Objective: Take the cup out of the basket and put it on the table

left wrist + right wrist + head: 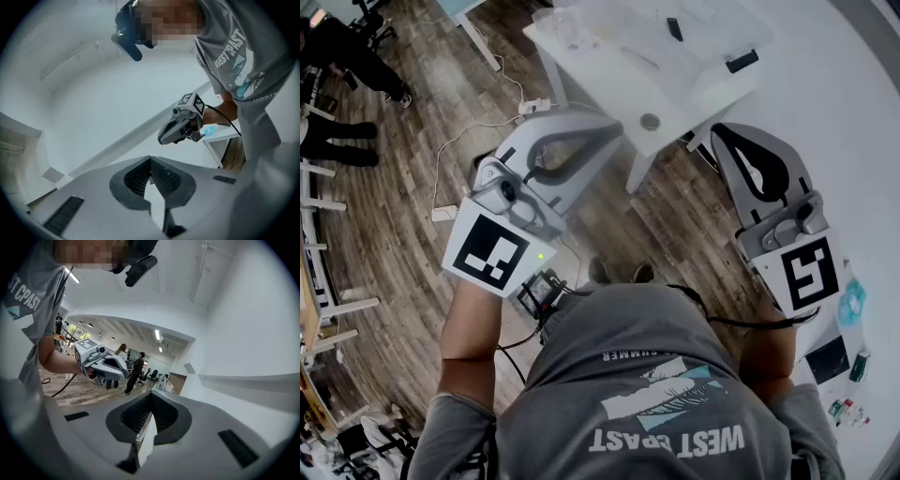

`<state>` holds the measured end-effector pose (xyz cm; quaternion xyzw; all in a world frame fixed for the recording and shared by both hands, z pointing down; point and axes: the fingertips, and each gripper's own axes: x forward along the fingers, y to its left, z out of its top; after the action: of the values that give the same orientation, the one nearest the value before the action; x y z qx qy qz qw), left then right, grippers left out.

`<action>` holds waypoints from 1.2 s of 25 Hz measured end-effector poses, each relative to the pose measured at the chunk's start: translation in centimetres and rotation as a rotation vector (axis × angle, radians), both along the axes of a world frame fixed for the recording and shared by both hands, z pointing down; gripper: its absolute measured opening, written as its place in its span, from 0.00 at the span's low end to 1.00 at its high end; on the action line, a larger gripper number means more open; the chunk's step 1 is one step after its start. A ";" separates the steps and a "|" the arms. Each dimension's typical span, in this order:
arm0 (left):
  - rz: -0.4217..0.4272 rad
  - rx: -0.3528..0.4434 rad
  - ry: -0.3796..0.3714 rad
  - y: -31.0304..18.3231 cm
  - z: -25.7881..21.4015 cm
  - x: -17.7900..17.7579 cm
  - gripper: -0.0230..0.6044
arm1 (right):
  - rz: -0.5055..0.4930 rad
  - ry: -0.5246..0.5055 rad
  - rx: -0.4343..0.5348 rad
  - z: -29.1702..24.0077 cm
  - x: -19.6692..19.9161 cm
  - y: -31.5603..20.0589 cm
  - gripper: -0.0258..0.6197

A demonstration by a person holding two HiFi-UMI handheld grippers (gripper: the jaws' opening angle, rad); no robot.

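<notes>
No cup or basket can be made out in any view. In the head view the person holds both grippers raised in front of the chest, pointing away toward a white table [675,84]. The left gripper [609,127] is over the wooden floor near the table's corner, and its jaws [150,159] meet at the tip with nothing between them. The right gripper [719,131] is just off the table's near edge, and its jaws [151,394] are likewise shut and empty. Each gripper view shows the other gripper [180,129] [105,364] held in a hand.
On the table lie clear plastic pieces, two small black items [741,61] and a round grey disc [650,121]. A cable and power strip [445,214] lie on the floor. A blue item [851,300] rests on a white surface at the right. People [136,369] stand far off.
</notes>
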<state>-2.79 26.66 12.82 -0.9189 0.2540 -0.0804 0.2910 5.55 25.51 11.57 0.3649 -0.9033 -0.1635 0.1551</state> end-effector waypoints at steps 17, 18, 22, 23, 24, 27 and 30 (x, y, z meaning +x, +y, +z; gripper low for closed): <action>-0.015 -0.013 -0.017 1.0 0.3 1.4 0.05 | -0.045 -0.079 0.010 -0.7 1.6 0.7 0.06; -0.018 -0.014 -0.018 1.0 0.3 1.5 0.05 | -0.047 -0.077 0.017 -0.7 1.8 0.7 0.06; -0.028 -0.017 -0.029 0.8 0.4 2.7 0.05 | -0.052 -0.061 0.041 -0.6 2.9 0.2 0.06; -0.030 -0.018 -0.033 0.7 0.4 3.0 0.05 | -0.053 -0.055 0.048 -0.5 3.2 0.1 0.06; -0.033 -0.019 -0.038 0.6 0.4 3.3 0.05 | -0.053 -0.051 0.057 -0.5 3.5 -0.1 0.06; -0.041 -0.018 -0.052 0.3 0.5 4.3 0.05 | -0.047 -0.036 0.082 -0.4 4.6 -0.6 0.06; -0.055 -0.018 -0.072 -0.3 0.8 5.5 0.05 | -0.053 -0.030 0.089 0.2 5.9 -1.1 0.06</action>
<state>2.73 26.36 13.61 -0.9107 0.2677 -0.1238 0.2892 11.50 24.36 11.73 0.3497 -0.9068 -0.2020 0.1211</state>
